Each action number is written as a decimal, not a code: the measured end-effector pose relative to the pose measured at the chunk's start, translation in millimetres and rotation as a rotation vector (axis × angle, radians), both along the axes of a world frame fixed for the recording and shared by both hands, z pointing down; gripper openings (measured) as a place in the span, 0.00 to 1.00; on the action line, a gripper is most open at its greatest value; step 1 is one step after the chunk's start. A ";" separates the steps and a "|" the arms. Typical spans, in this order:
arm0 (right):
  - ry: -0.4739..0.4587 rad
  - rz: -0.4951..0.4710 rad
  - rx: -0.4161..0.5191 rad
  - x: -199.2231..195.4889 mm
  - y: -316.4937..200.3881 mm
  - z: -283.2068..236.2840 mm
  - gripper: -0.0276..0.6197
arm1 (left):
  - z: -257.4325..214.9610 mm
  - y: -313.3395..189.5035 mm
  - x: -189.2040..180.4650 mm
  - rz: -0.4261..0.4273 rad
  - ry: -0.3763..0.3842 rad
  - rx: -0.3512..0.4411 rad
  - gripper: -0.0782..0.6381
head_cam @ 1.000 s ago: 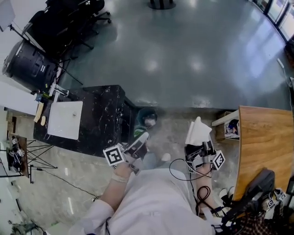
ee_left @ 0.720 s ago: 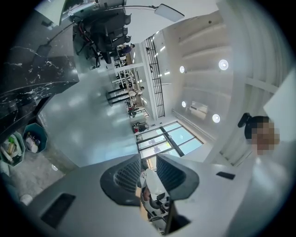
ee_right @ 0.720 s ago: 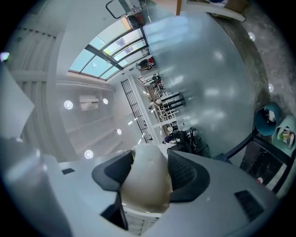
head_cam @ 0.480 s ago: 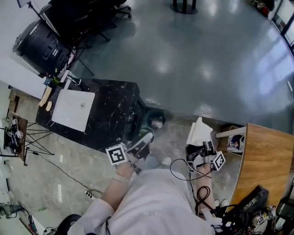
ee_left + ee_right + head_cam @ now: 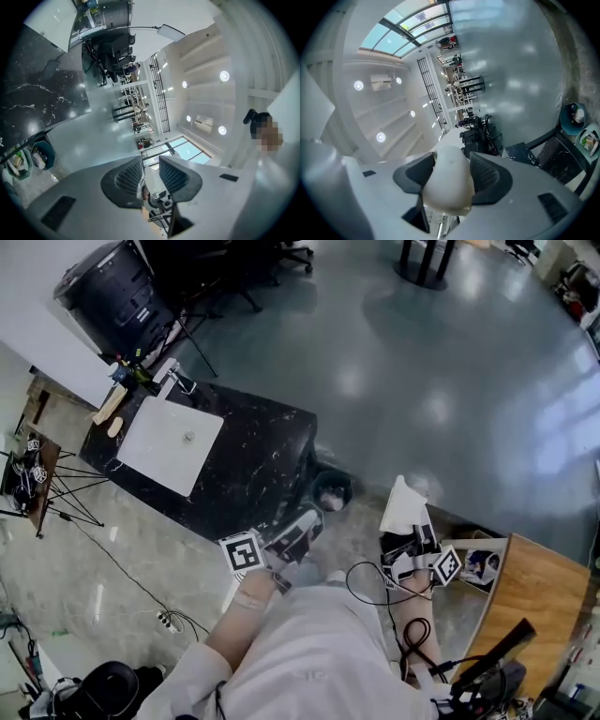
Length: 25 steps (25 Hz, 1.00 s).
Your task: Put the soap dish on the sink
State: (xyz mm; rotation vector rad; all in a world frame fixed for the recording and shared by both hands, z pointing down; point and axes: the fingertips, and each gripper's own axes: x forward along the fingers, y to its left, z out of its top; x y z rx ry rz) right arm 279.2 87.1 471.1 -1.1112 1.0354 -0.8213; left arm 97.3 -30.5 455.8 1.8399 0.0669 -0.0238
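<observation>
The soap dish is a white, smooth oval piece; my right gripper is shut on it and holds it up in front of the person's body. In the right gripper view the soap dish fills the gap between the two dark pads. The sink is a white square basin set in a black marble counter, up and to the left of both grippers. My left gripper points toward the counter's near corner, jaws nearly together with nothing between them.
A small round bin stands on the floor by the counter's corner. A wooden table lies at the lower right. A black drum and a tripod stand at the left. Cables run over the floor.
The sink counter has shifted right and down in the head view and looks larger. Both grippers keep the same pose, the right one still holding the soap dish.
</observation>
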 end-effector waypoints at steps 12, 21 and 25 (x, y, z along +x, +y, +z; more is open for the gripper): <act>0.151 -0.197 -0.093 -12.7 -150.9 -8.1 0.44 | 14.8 -95.7 -53.0 -0.195 -0.025 0.041 0.24; 0.373 -0.310 -0.260 -41.3 -257.9 22.6 0.44 | 60.8 -161.0 -111.9 -0.354 -0.023 -0.018 0.24; 0.468 -0.350 -0.346 -55.4 -300.4 45.5 0.44 | 80.6 -179.9 -133.3 -0.414 -0.017 -0.153 0.24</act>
